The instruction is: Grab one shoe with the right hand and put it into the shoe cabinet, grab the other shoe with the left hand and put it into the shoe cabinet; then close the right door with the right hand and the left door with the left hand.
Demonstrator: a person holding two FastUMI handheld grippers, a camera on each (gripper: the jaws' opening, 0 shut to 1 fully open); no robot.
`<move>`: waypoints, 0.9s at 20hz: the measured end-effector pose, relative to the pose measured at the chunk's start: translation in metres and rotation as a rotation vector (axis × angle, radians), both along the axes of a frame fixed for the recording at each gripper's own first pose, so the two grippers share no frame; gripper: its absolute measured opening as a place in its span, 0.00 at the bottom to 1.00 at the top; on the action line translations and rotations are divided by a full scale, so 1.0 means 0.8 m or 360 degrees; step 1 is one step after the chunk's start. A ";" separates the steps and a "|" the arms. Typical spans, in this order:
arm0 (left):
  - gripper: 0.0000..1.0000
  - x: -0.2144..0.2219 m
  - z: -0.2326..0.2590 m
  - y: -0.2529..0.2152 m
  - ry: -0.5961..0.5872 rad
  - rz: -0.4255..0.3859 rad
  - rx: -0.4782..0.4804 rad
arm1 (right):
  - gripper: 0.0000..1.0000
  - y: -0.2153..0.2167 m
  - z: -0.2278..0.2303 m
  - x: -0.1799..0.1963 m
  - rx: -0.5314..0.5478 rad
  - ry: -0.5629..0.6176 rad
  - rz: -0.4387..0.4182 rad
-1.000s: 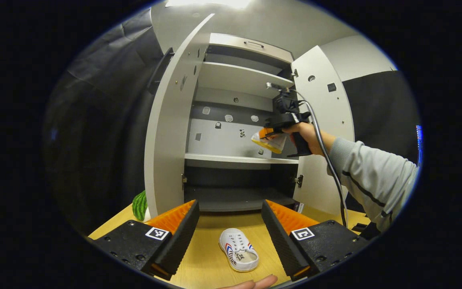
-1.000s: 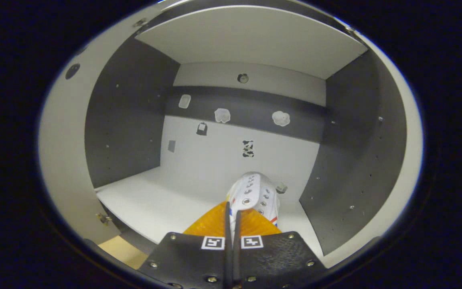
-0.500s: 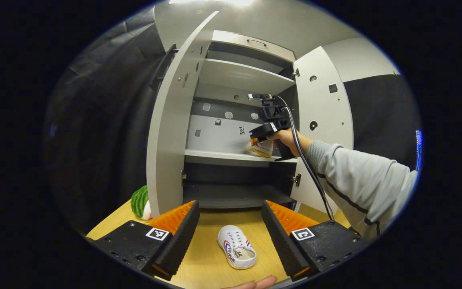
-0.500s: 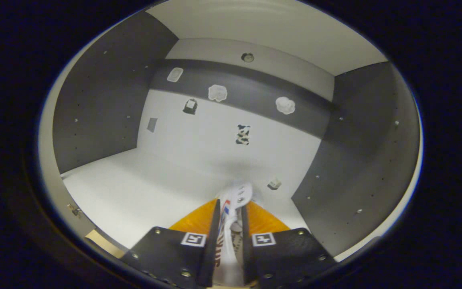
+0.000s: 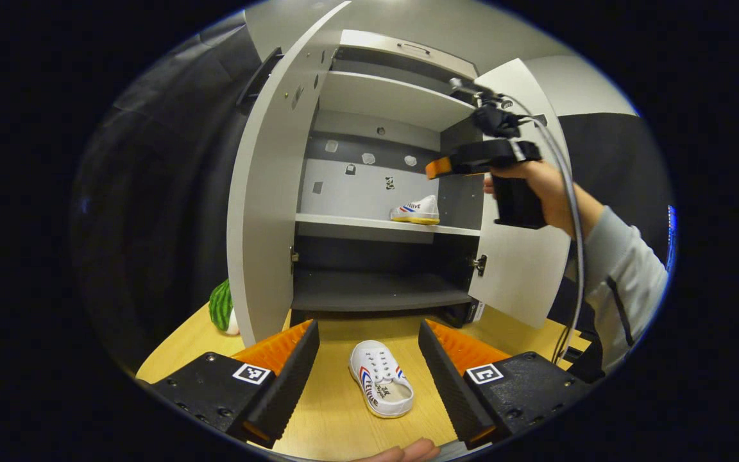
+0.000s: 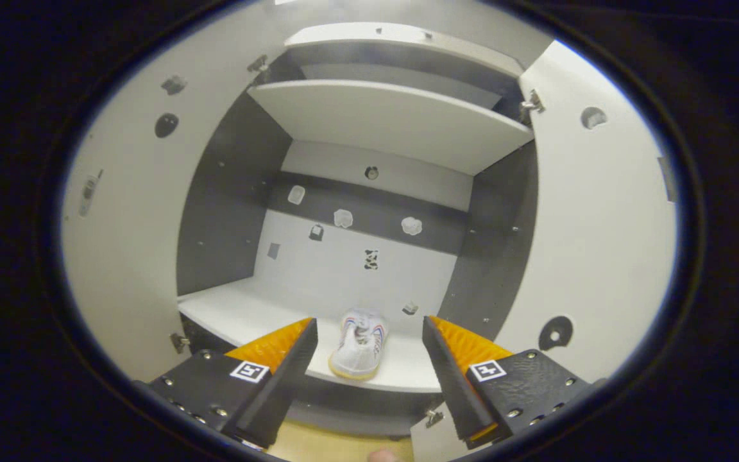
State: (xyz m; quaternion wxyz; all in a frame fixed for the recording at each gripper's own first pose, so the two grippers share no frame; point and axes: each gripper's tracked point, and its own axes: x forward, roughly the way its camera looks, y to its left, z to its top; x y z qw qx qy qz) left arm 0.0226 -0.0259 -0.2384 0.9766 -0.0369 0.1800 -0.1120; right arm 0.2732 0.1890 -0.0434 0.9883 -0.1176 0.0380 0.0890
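Grey sleeve (image 5: pixel 623 269) — dark stripe

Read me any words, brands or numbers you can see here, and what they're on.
Shoe in front of the cabinet: side lettering, too blurred to read.
Shoe on the shelf: side print, too small.
Square markers by the jaws: patterns, no words.
Back-wall stickers: too small.

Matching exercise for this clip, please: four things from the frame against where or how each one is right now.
Things:
1. shoe on the shelf
2. shoe on the table
3. right door
4. watermelon toy

States:
a. swung open
b. lies between the left gripper's open jaws, ungrasped
c. on the table beside the left door
d. set down inside the cabinet, right side

Pairs: 1-d, 2-b, 3-a, 4-c
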 end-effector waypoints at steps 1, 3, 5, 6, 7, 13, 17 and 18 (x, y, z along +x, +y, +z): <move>0.95 0.001 -0.007 -0.003 0.0030 0.0002 -0.0004 | 0.99 -0.006 0.003 -0.031 0.0017 -0.0024 0.0017; 0.95 0.006 -0.021 -0.011 0.0087 -0.0015 0.0001 | 0.98 -0.019 0.008 -0.094 0.0042 -0.0086 0.0036; 0.95 0.007 -0.041 -0.026 0.0153 -0.0041 0.0002 | 0.99 -0.039 -0.001 -0.152 0.0069 -0.0136 0.0022; 0.95 0.006 -0.053 -0.033 0.0199 -0.0060 0.0004 | 0.98 -0.052 -0.007 -0.176 0.0123 -0.0155 -0.0019; 0.95 0.006 -0.066 -0.038 0.0248 -0.0077 0.0006 | 0.98 -0.063 -0.018 -0.197 0.0163 -0.0158 -0.0030; 0.95 0.018 -0.154 -0.031 0.0534 -0.0013 0.0033 | 0.98 -0.114 -0.105 -0.261 0.0366 -0.0024 -0.0113; 0.96 0.019 -0.209 -0.037 0.0735 -0.0036 0.0041 | 0.98 -0.138 -0.155 -0.261 0.0459 0.0040 -0.0168; 0.96 0.022 -0.220 -0.034 0.0766 -0.0032 0.0070 | 0.98 -0.142 -0.160 -0.261 0.0481 0.0050 -0.0165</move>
